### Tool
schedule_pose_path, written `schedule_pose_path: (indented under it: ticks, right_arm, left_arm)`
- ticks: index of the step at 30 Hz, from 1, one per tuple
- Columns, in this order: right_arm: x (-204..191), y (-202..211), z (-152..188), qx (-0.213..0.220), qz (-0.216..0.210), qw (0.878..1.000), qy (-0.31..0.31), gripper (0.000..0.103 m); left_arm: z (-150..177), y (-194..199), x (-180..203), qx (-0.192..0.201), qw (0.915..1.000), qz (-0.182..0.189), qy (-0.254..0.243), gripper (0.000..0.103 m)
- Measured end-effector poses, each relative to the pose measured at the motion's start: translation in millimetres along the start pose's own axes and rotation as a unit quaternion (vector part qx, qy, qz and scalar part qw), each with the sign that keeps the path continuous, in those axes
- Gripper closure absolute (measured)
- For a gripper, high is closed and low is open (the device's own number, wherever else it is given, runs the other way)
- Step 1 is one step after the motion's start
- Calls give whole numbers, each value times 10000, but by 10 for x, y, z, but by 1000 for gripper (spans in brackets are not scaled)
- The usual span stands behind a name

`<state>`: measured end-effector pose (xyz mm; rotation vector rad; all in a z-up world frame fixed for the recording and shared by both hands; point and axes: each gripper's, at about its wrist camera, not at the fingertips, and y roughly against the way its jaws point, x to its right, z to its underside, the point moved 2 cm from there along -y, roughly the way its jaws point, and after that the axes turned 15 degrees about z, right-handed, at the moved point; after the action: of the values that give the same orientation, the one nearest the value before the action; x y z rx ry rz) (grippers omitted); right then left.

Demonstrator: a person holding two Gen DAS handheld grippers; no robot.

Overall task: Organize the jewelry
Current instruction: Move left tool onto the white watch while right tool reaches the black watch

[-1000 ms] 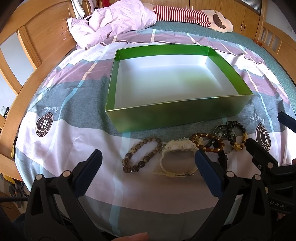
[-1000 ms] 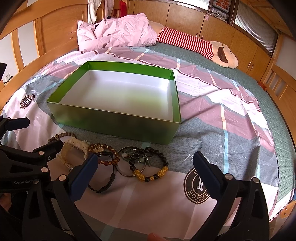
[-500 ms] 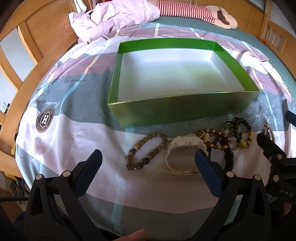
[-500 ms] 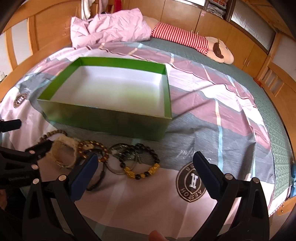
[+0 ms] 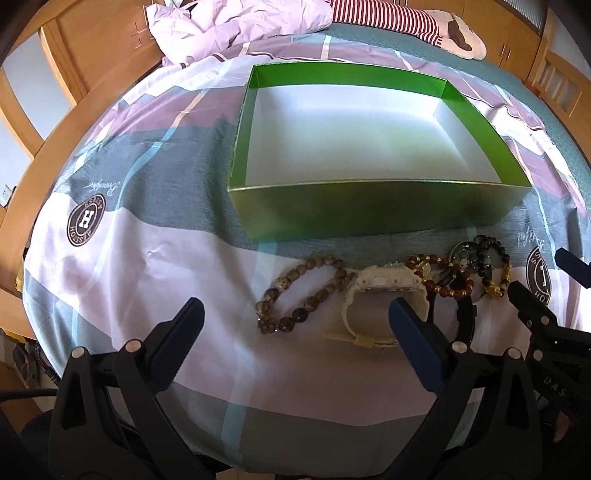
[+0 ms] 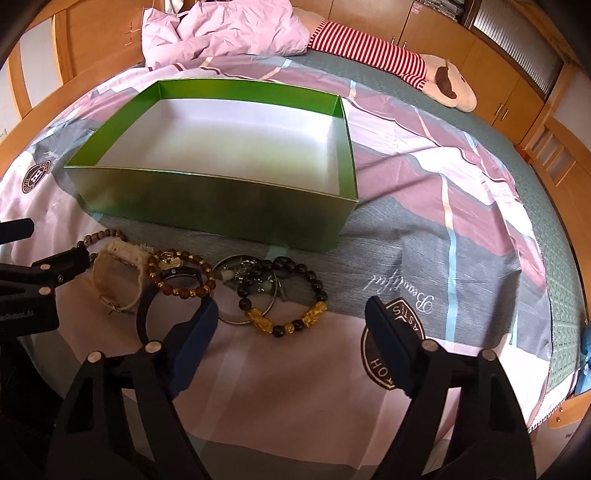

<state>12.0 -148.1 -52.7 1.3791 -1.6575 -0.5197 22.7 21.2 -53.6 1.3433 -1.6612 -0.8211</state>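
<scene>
An empty green box [image 5: 369,214] with a white inside stands on the bedspread; it also shows in the right wrist view [image 6: 207,195]. In front of it lies a row of jewelry: a brown speckled bead bracelet [image 5: 295,291], a cream watch [image 5: 380,284], an amber bead bracelet [image 6: 181,273], a black band [image 6: 144,314], a metal ring [image 6: 243,291] and a black-and-gold bead bracelet [image 6: 291,299]. My left gripper [image 5: 295,328] is open, just short of the brown bracelet and watch. My right gripper [image 6: 291,328] is open, just short of the black-and-gold bracelet.
The bed has a wooden frame [image 5: 48,140] at the left. A crumpled pink quilt [image 6: 221,29] and a striped plush toy [image 6: 388,70] lie at the far end. Wooden cupboards [image 6: 480,55] stand behind.
Both grippers have moved forward and down toward the jewelry row; the bracelets and box look closer and larger. Nothing was gripped.
</scene>
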Motion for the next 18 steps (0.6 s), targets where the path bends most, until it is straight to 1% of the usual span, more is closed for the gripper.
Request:
schedule_pose_path:
  ticks: [1,3,4,6,11,15,18]
  right_arm:
    - [7,1,1,14,-6,10000,-26,24]
    - [14,-1,4,10,-22,10000,-49,24]
    - [15,-2,4,5,-22,10000,-54,24]
    - [21,-21,1,-30,-14,10000,-70,24]
    - [26,-46,-2,-83,-35,9999,-121,24]
    - [32,-57,-5,-88,-24,9999,-105,24]
    - [24,-74,2,-128,-25,9999,-75,24]
  left_arm:
    - [7,-4,0,-7,10000,16,4,9]
    - [14,-17,3,-47,10000,40,17,19]
    - [22,-25,6,-67,10000,61,20,21]
    - [36,-41,8,-104,9999,65,18,30]
    - [64,-67,5,-164,9998,121,57,45]
    - [71,-73,-16,-183,9997,110,97,51]
    - [59,-77,-58,-208,9996,130,148,50]
